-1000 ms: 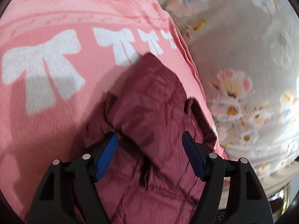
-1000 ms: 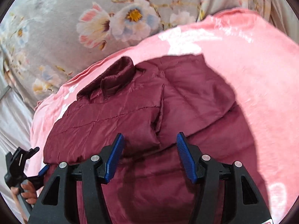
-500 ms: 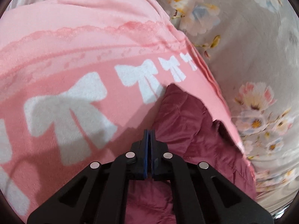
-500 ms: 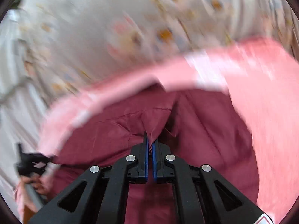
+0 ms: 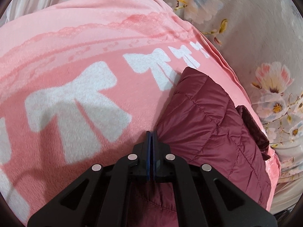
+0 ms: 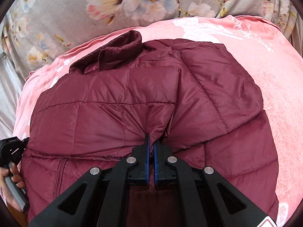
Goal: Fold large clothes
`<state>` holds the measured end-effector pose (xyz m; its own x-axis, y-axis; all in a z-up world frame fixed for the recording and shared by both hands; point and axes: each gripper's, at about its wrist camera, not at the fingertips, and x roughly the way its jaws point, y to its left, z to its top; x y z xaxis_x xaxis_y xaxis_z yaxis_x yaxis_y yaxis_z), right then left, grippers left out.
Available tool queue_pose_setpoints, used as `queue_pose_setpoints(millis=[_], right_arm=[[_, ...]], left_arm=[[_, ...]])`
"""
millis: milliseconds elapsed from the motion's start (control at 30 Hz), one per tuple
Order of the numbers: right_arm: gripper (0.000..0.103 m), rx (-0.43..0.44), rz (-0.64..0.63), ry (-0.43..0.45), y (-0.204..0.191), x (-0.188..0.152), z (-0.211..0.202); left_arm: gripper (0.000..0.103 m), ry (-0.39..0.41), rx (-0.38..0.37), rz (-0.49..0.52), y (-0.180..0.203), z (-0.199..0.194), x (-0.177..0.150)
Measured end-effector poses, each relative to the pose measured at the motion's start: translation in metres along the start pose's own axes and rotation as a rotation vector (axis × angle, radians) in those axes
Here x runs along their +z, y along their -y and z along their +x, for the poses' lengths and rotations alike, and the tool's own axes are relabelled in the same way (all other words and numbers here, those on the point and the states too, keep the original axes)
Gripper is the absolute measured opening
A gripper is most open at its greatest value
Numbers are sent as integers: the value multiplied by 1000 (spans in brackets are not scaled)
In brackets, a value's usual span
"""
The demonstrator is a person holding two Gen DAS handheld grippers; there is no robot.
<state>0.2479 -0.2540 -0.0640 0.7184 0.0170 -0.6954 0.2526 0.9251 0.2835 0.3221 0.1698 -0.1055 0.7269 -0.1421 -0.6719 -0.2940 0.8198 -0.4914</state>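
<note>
A maroon quilted puffer jacket (image 6: 117,113) lies on a pink blanket (image 6: 274,87), collar toward the far side, with both sleeves folded across its front. My right gripper (image 6: 151,141) is shut on a pinch of the jacket's folded sleeve fabric near the middle. In the left wrist view the jacket (image 5: 204,121) lies to the right, and my left gripper (image 5: 151,134) is shut on the jacket's edge where it meets the blanket (image 5: 75,37). The left gripper (image 6: 11,147) and the hand holding it show at the far left of the right wrist view.
The pink blanket has white bow prints (image 5: 75,98) and lies on a grey floral bedsheet (image 5: 265,37), which also shows beyond the collar in the right wrist view (image 6: 75,19). The blanket's edge runs close beside the jacket.
Both grippers went from open to shut, each pinching jacket fabric. The left view has shifted left, so the jacket now lies to its right. The right view steadied after a blur.
</note>
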Motion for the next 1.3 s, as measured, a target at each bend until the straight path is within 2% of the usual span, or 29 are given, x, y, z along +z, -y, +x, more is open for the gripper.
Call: queue_pose_setpoints(millis=[100, 167, 200, 233, 300, 367, 467, 533, 633, 767, 1067, 1300], right_arm=[[6, 32, 36, 9, 5, 1, -10], [22, -4, 51, 71, 8, -2, -33], [24, -14, 48, 112, 7, -3, -46], [25, -10, 37, 149, 4, -3, -60], [25, 30, 10, 170, -10, 1, -70], [24, 75, -57, 169, -37, 7, -71], [20, 123, -151, 144, -79, 8, -55], [19, 130, -190, 114, -99, 3, -36], [19, 127, -202, 35, -107, -6, -7], [19, 123, -195, -21, -105, -20, 5], [14, 143, -175, -64, -97, -36, 7], [14, 172, -177, -80, -90, -34, -9]], left_arm=[[3, 14, 36, 27, 5, -4, -1], [2, 28, 71, 46, 7, -15, -1], [2, 53, 77, 66, 8, -27, -1], [2, 79, 80, 86, 10, -39, 0], [3, 148, 77, 129, 21, -68, 4], [3, 171, 32, 168, 41, -82, 7], [3, 104, -100, 255, 88, -79, 2], [3, 45, -133, 306, 113, -67, -5], [3, -47, -118, 367, 135, -39, -24], [3, -114, -64, 397, 133, -11, -48], [0, -106, -46, 450, 116, -5, -70], [0, -122, -60, 436, 116, -9, -64]])
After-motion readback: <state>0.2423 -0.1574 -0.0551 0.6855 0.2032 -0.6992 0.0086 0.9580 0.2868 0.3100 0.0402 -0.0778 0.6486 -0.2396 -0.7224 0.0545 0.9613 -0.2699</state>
